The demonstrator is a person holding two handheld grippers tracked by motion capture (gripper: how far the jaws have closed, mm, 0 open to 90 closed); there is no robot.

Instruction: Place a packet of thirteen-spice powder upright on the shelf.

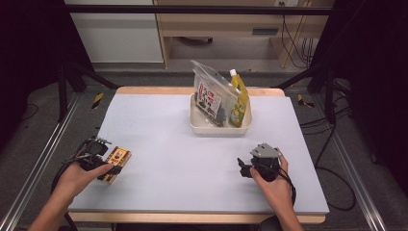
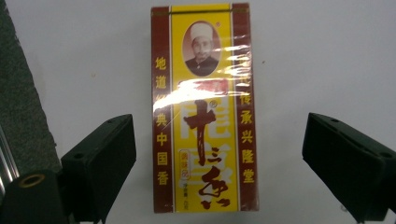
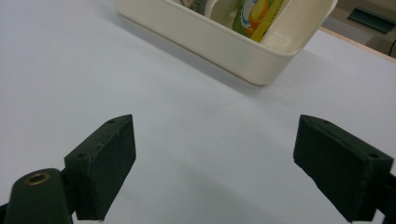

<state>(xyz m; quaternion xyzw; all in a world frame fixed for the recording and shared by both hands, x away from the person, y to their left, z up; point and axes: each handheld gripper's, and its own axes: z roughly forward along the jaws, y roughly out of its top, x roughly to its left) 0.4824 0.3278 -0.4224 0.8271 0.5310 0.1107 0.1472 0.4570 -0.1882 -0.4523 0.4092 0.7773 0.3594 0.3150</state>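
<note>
High view: cream tub [image 1: 197, 126] with pouches at table's [image 1: 168, 144] 12 o'clock, well apart. Yellow-red box [image 1: 117, 161] flat at 8 o'clock, between left gripper's [image 1: 98, 161] spread jaws, untouched. Right gripper [image 1: 246, 168] at 4 o'clock, jaws apart, empty.

A cream tub [image 1: 198, 126] on the table [image 1: 163, 120] holds a clear bag [image 1: 210, 94] and yellow pouch [image 1: 239, 98].

Black blocky fingers [image 2: 100, 163] were seen on the left gripper [image 1: 96, 154]. A grey three-cornered plate [image 1: 264, 150] was carried atop the right gripper [image 1: 250, 167]. Black cables were trailed from both.
</note>
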